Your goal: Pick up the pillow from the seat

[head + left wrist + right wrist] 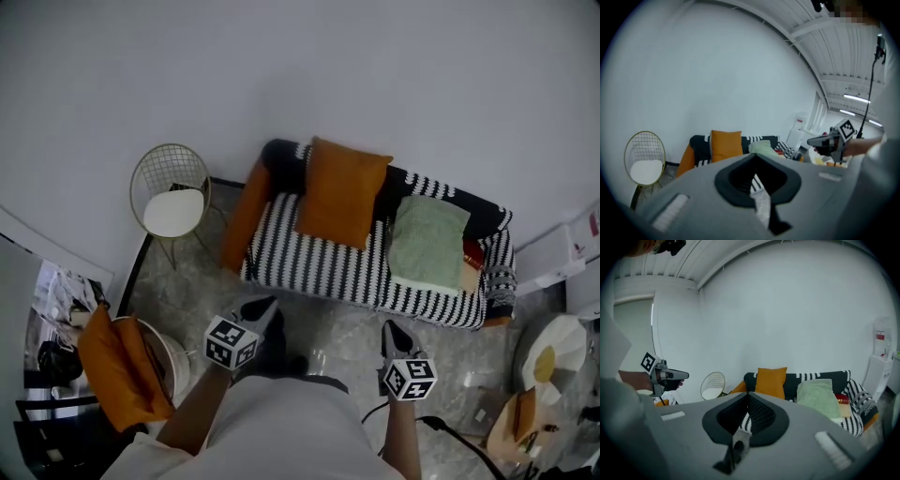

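Facing a striped sofa point(319, 267) against a white wall, both claws pressed together on nothing.

Off the sofa's left end, near but apart: a gold wire chair point(172, 192) with a white seat pad. Leaning upright against the sofa's backrest, left of middle, bottom edge on the seat: an orange pillow point(342, 192). Just beside that on the right, lying flat on the seat: a pale green pillow point(428, 242). Propped against the outside of the sofa's left arm: a second orange cushion point(246, 216). Over the floor short of the sofa's front edge, side by side and touching no pillow: left gripper point(262, 307), closed tip to tip, and right gripper point(394, 330), likewise closed and empty.
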A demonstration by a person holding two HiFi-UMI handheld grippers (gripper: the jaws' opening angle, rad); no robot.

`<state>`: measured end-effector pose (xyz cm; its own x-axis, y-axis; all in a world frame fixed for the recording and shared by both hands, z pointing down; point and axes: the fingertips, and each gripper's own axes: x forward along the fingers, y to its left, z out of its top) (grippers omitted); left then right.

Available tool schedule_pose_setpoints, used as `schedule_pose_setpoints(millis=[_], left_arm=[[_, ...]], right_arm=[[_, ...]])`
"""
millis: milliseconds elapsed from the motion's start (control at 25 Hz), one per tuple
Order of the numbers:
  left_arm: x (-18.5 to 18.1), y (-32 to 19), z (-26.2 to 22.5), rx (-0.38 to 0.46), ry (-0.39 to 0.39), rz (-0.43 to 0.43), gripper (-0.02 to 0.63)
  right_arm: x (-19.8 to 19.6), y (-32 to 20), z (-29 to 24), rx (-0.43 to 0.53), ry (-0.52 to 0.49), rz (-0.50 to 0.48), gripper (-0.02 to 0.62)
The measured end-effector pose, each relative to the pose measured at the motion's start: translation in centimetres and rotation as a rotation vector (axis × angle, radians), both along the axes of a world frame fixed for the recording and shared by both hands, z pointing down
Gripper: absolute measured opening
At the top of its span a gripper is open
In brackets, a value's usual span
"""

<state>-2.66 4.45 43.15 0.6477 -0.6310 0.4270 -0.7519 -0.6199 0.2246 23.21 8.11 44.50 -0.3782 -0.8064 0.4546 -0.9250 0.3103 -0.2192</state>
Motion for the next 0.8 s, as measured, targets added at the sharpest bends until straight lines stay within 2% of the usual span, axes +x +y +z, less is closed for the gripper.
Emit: schedule_pose_setpoints(millis=[200, 800], left_arm=[[-0.4, -2.8, 0.4, -0.003, 0.007, 0.009, -0.002], [-1.8, -17.7, 1.3, -0.025, 0.011, 0.074, -0.002]], right_arm=[[-0.7, -2.4, 0.2, -0.003, 0.005, 0.008, 0.005], [-2.9, -15.5, 0.9, -0.038, 0.028, 0.07, 0.005]])
